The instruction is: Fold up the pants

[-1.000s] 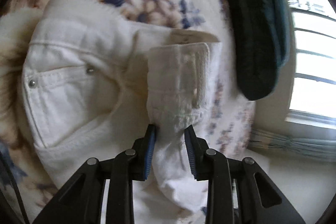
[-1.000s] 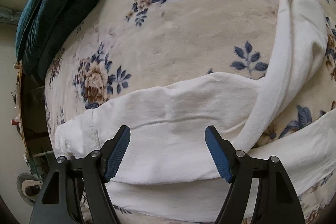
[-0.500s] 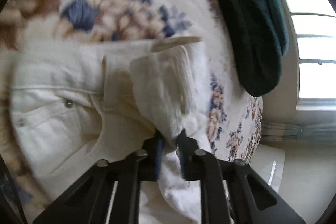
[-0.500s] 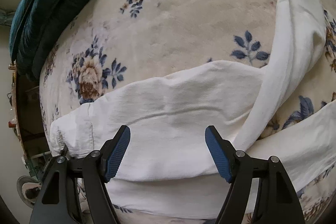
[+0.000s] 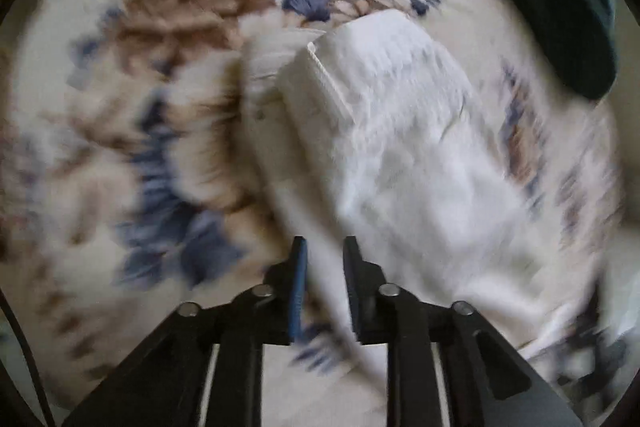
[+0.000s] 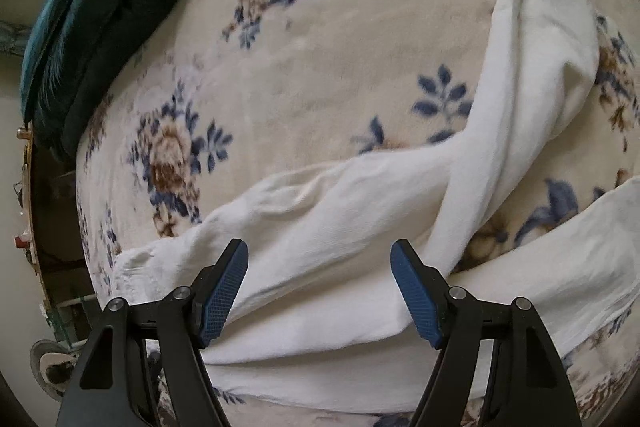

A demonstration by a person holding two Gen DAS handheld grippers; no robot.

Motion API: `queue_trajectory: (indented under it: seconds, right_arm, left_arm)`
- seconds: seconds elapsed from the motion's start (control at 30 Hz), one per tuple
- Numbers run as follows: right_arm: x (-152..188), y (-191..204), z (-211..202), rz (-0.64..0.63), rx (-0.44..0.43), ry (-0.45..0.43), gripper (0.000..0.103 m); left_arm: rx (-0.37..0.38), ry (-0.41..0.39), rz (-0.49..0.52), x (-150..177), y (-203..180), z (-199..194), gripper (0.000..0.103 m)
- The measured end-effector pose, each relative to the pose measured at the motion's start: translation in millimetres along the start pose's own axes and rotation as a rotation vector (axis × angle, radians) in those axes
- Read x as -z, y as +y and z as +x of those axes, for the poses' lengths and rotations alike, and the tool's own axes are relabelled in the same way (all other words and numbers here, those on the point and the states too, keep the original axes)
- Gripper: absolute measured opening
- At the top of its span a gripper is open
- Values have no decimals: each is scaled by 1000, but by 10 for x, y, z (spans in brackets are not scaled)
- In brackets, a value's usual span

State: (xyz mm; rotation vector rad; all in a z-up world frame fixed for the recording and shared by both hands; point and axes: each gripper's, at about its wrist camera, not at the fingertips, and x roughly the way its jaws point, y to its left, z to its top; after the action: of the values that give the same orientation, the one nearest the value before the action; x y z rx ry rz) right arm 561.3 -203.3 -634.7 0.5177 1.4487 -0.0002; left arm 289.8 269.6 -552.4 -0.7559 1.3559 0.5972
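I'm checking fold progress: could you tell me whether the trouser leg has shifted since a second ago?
Yes. The trouser leg has slid rightward, uncovering more blanket toward the teal cushion.

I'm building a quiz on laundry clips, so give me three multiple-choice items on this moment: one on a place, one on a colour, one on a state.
1. Where do the white pants lie?
A. on a floral blanket
B. on a wooden floor
C. in a basket

2. What colour is the cushion at the blanket's edge?
A. red
B. dark teal
C. yellow

3. How does the right gripper stand?
A. clamped on a cushion
B. open above a pant leg
C. shut on nothing

Key: 1 A, the floral blanket shows all round the cloth; 2 B, dark teal in the right wrist view; 3 B, its pads stand wide apart with nothing pinched.
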Motion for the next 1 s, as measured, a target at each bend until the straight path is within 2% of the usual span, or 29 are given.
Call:
queue_trajectory:
  seconds: [0.03,0.07,0.1,0.13,0.17,0.23,0.27,0.3,0.37,0.43,0.5,0.6,0.67,0.77,0.83,0.87,1.0]
  right_arm:
    - [-61,-61,-87,11,7,-17,76]
    - [-139,-135,-186,25,19,-35,76]
    - [-227,-227,-295,43,41,-54,76]
    - [-308,-313,-382,60,57,-69,76]
    - [-411,-424,-476,80,74,-82,76]
    - [-625,-636,-597,121,113,-96,76]
    - [-741,-729,-622,135,126,-97,77]
    - [-859,-785,-609,132,145,-86,77]
    - [-1147,-894,-527,109,215,-69,77]
    - [-1408,-971,-336,75,284,-9,77]
    - [-1620,-1048,-129,60,339,40,76]
    - [-1840,-1133,156,17,441,83,76]
    - [-1930,-1216,275,29,464,98,76]
    - [-1989,-1370,483,68,449,156,76]
    - [-1983,-1419,585,66,470,168,72]
    - [-1976,-1423,625,53,484,172,66]
    - [-1927,-1325,757,-40,535,162,25]
  left_arm:
    - [-30,-15,13,54,-23,-81,25]
    - [-97,-44,46,162,-93,-198,33]
    - [-164,-60,104,249,-218,-262,34]
    - [-181,-66,149,291,-314,-278,36]
    - [-215,-70,216,354,-489,-271,45]
    - [-215,-87,309,456,-818,-212,57]
    - [-206,-86,373,551,-1040,-131,69]
    - [-197,-67,431,624,-1300,-17,75]
    - [-156,-21,518,745,-1676,175,75]
    - [-142,-4,590,848,-2029,324,75]
    - [-162,2,677,985,-2361,461,75]
    - [-189,18,736,1104,-2638,611,75]
    - [-215,32,759,1156,-2745,709,75]
    - [-207,63,783,1229,-2849,784,75]
    - [-214,58,807,1273,-2914,783,75]
    - [-213,58,811,1278,-2935,781,75]
    - [-213,52,818,1283,-2999,773,75]
